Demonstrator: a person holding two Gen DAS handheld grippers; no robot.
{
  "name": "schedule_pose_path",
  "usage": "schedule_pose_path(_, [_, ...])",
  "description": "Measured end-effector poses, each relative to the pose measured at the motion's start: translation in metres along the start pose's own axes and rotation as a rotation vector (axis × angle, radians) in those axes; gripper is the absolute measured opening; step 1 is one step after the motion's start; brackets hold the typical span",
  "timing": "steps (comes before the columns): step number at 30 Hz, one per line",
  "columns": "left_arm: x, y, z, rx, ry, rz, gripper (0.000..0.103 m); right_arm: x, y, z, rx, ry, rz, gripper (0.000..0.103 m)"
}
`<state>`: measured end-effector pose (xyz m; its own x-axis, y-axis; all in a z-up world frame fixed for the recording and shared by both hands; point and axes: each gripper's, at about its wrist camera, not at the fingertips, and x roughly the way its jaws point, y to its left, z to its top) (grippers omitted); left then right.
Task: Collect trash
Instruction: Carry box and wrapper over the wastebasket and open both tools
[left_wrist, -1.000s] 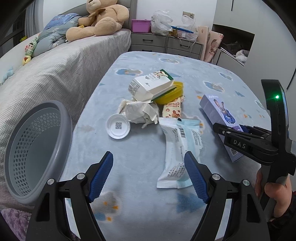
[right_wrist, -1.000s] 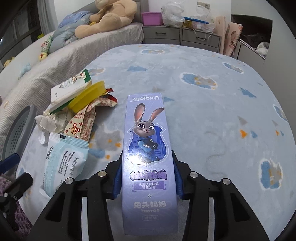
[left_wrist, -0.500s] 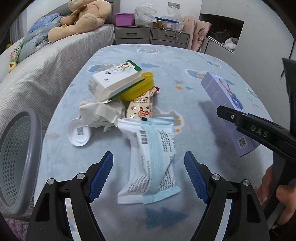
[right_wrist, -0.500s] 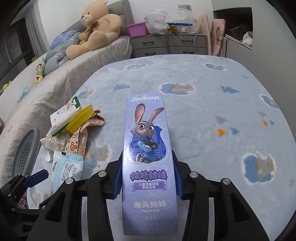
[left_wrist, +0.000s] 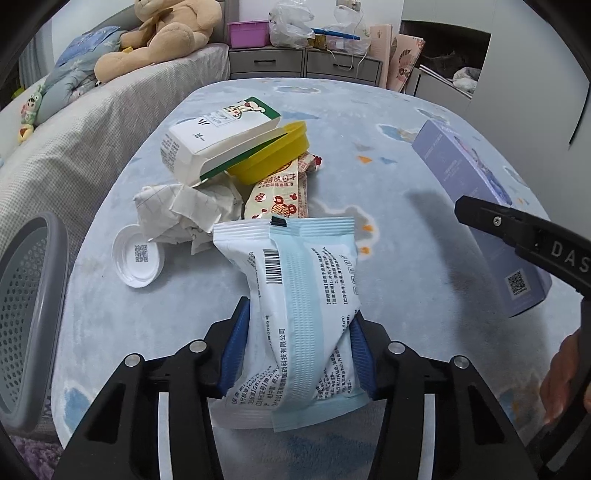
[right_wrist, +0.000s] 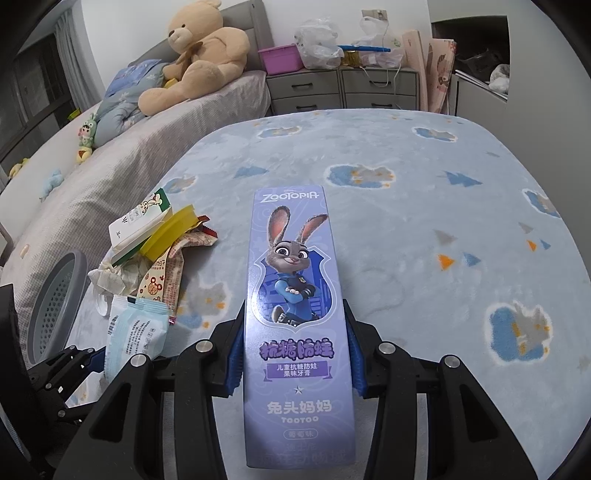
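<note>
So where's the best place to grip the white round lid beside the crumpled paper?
Judging by its pose, the white lid lies flat, hollow side up, so pinch its raised rim from above, one finger inside. Its near edge is free; the crumpled paper crowds the far edge.

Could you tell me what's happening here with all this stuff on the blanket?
A person is clearing trash off a blue blanket with tongs in each hand. The left tongs are closing around a pale blue packet, its sides already between the pads. The right tongs grip a purple toothpaste box. A carton, yellow lid, crumpled paper and white cap lie beside a grey basket.
</note>
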<state>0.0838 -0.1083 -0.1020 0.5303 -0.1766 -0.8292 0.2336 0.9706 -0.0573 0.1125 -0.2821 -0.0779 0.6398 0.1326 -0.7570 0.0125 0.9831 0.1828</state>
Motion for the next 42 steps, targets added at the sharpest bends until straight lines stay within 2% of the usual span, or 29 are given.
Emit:
schedule_pose_path(5, [-0.026,0.010,-0.004,0.008,-0.044,-0.010,0.048,-0.002,0.008,0.000,-0.016,-0.011,-0.005,0.044])
schedule_pose_path(10, [-0.060,0.037,-0.002,-0.002,-0.112,0.005,0.048,-0.005,0.028,-0.002,-0.034,-0.004,-0.010,0.044])
schedule_pose_path(14, [-0.089,0.077,0.003,-0.018,-0.180,0.059,0.048,-0.016,0.060,0.000,-0.066,-0.023,0.012,0.044])
schedule_pose_path(22, [-0.118,0.170,0.008,-0.071,-0.243,0.180,0.049,-0.021,0.156,0.005,-0.123,-0.044,0.149,0.044])
schedule_pose_path(26, [-0.116,0.209,0.000,-0.105,-0.230,0.232,0.049,-0.013,0.205,0.003,-0.168,-0.026,0.214,0.044])
schedule_pose_path(33, [-0.100,0.267,-0.020,-0.233,-0.188,0.232,0.049,0.017,0.276,-0.006,-0.253,0.043,0.275,0.044])
schedule_pose_path(42, [-0.091,0.320,-0.035,-0.352,-0.148,0.232,0.049,0.043,0.335,-0.010,-0.334,0.098,0.300,0.044])
